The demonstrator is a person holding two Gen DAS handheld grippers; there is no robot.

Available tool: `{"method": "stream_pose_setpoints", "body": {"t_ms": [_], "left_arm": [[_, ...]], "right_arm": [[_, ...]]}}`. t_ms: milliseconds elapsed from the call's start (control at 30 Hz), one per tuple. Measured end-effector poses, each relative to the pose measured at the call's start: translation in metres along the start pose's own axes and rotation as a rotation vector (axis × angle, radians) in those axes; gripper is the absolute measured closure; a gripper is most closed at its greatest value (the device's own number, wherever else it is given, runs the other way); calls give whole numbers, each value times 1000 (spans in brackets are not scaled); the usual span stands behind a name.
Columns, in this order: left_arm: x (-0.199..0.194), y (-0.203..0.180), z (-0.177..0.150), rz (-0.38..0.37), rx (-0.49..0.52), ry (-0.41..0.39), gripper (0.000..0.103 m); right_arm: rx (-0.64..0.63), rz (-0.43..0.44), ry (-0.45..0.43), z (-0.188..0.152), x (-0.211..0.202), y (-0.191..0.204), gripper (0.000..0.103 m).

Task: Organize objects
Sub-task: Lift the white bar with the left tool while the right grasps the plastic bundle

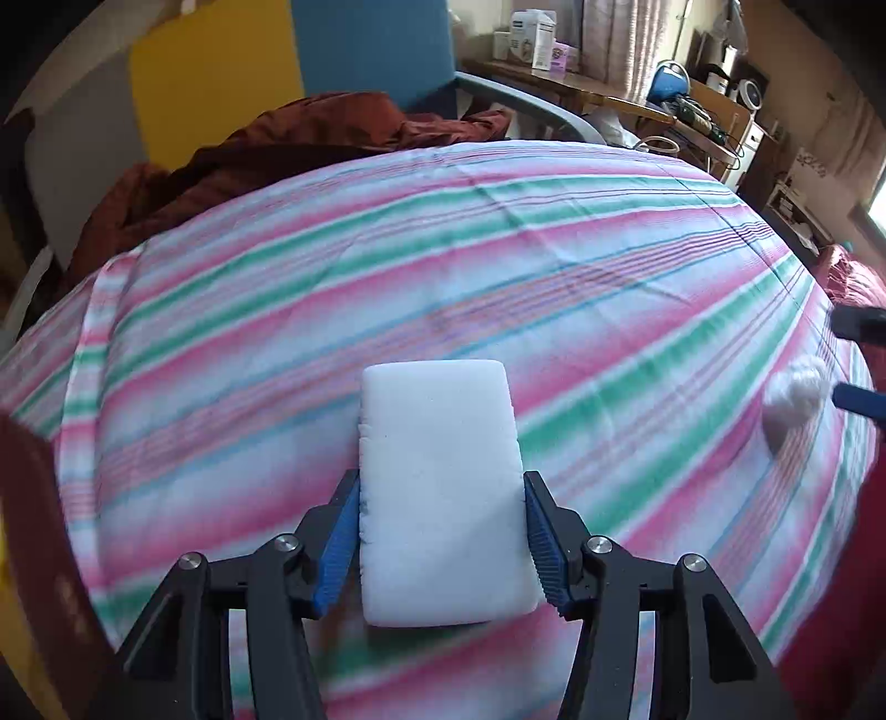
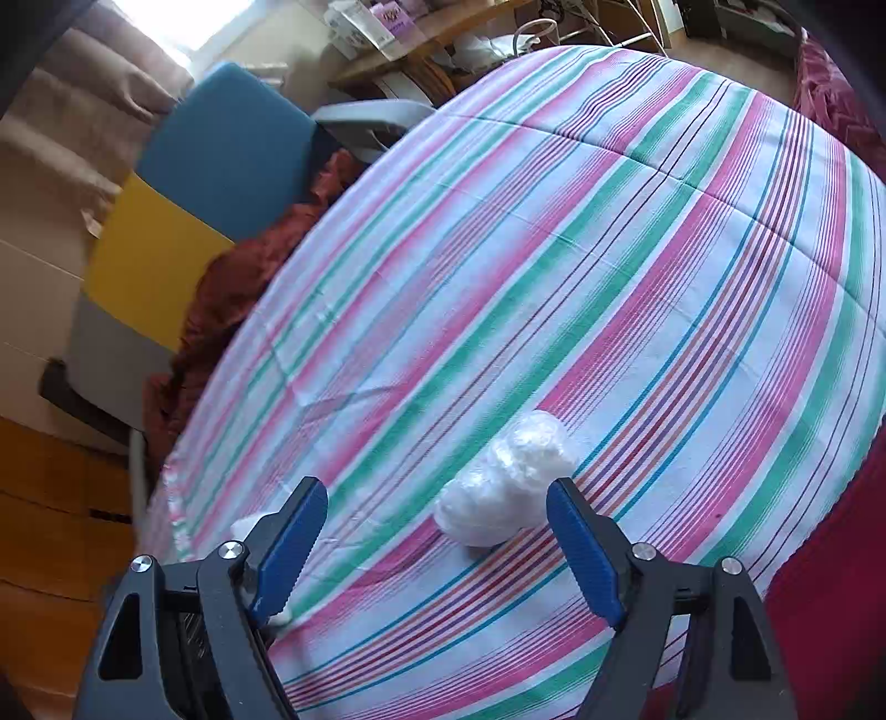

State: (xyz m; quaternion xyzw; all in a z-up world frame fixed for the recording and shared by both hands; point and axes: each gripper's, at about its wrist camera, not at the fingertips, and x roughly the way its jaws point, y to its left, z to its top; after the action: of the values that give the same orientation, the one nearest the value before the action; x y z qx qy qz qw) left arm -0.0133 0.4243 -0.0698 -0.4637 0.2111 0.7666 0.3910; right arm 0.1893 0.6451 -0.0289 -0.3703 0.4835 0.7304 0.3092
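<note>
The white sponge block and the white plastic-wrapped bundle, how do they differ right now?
The sponge block is a flat, smooth rectangle; the wrapped bundle is lumpy and crinkled. The sponge block is clamped in the left gripper; the bundle lies free on the striped sheet, ahead of the open right gripper. Both are white.

Right claw (image 1: 855,365) cut off by the frame edge in left wrist view, only two finger stubs show. White sponge (image 2: 252,526) mostly hidden behind the right claw's left finger (image 2: 290,545). Boxes (image 1: 531,39) on the far desk (image 1: 598,91): labels too small to read.
</note>
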Motion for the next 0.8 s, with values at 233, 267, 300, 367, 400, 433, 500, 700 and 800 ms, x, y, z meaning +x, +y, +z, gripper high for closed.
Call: {"method": "stream_pose_setpoints", "body": {"t_ms": [233,267,300,367,400,433,500,700,800], "left_arm": [[-22,10,-39,22,-21,-29,46],[-23,9,-40,24,-18,-38,45],[-22,9,-40,23,-17,-44,45],[-21,9,-41,25,-18,-58,44],[-21,9,-42,29,-15,-65,44],[-21,8,-43,34,-10,-74,44],[-21,7,-46,35,-5,-93,44],[-21,9,-47,31,9,-101,44],[-27,13,-50,24,-26,-88,46]], "right_arm": [[-44,-160,87,9,30,8,36],[-43,-178,111,9,36,7,42],[-42,-187,128,9,39,7,47],[-59,-198,152,8,44,9,56],[-73,-211,147,7,44,11,58],[-88,-220,132,6,43,14,60],[-103,-218,123,4,42,17,72],[-158,-168,105,-2,37,24,72],[-180,-132,100,-2,34,26,72]]}}
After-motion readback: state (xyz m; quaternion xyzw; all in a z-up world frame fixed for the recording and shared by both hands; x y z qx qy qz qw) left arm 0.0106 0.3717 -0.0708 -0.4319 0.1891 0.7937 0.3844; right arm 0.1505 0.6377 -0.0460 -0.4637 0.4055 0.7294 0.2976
